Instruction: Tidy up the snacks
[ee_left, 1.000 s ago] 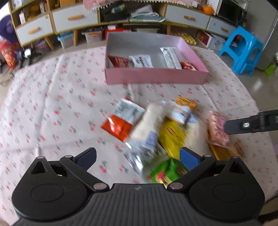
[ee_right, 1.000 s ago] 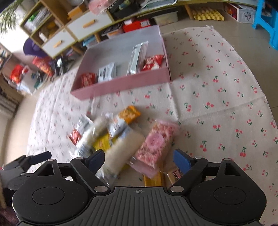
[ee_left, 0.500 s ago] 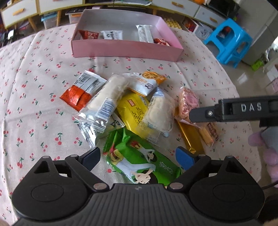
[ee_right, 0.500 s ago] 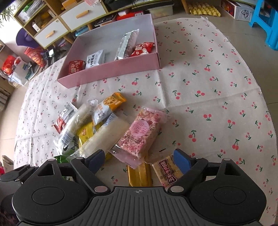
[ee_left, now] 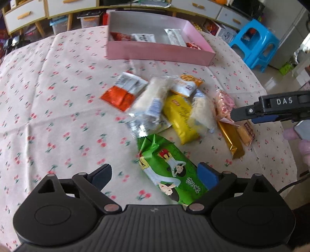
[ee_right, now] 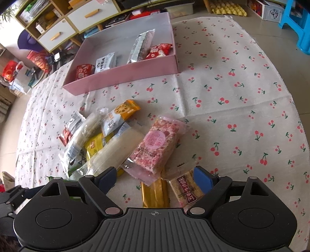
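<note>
Loose snack packets lie heaped on the cherry-print cloth (ee_left: 58, 108). Nearest my left gripper (ee_left: 155, 175) is a green packet (ee_left: 166, 164). It lies flat between the jaws, which are opening, and the right pad sits over its edge without pressing. My right gripper (ee_right: 155, 177) hangs open over the near end of a pink packet (ee_right: 157, 141), a gold bar (ee_right: 155, 193) and a brown biscuit packet (ee_right: 186, 188). The pink box (ee_right: 124, 77) behind the heap holds several packets. The right gripper (ee_left: 248, 114) also shows at the right of the left wrist view.
A blue stool (ee_left: 253, 44) stands off the table's far right. Drawer cabinets (ee_left: 71, 7) and floor clutter run behind the box. The cloth's right edge (ee_right: 290, 97) drops to the floor. An orange-and-white packet (ee_left: 122, 93) marks the heap's left end.
My left gripper has shifted left, so the green packet now sits under its right finger instead of centred. The right gripper stays over the pink packet and gold bar.
</note>
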